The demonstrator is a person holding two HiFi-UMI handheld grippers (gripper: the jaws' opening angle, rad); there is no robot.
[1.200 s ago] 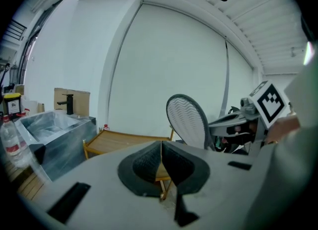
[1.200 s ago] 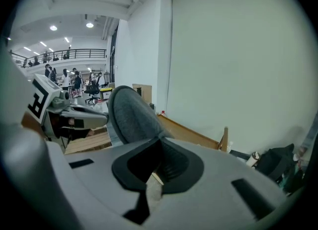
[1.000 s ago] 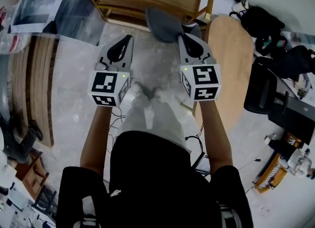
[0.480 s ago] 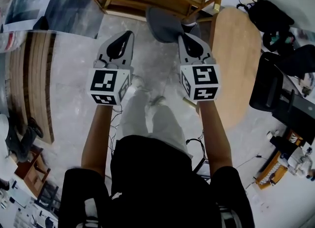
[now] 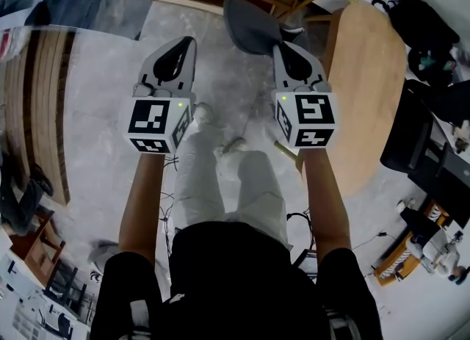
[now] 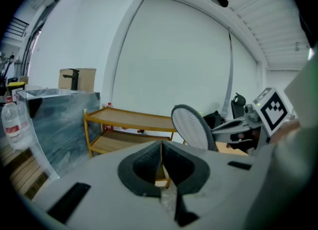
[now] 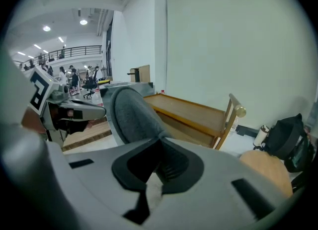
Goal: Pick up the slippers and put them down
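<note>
R tongs (image 5: 283,46) clenched on grey slipper (image 5: 250,26); L tongs (image 5: 186,42) pressed together w/ nothing between.

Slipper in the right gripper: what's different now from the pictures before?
The person has bent lower, carrying the grey slipper down toward the floor. Unchanged: the right gripper stays shut on the slipper, and the left gripper stays shut and empty.
</note>
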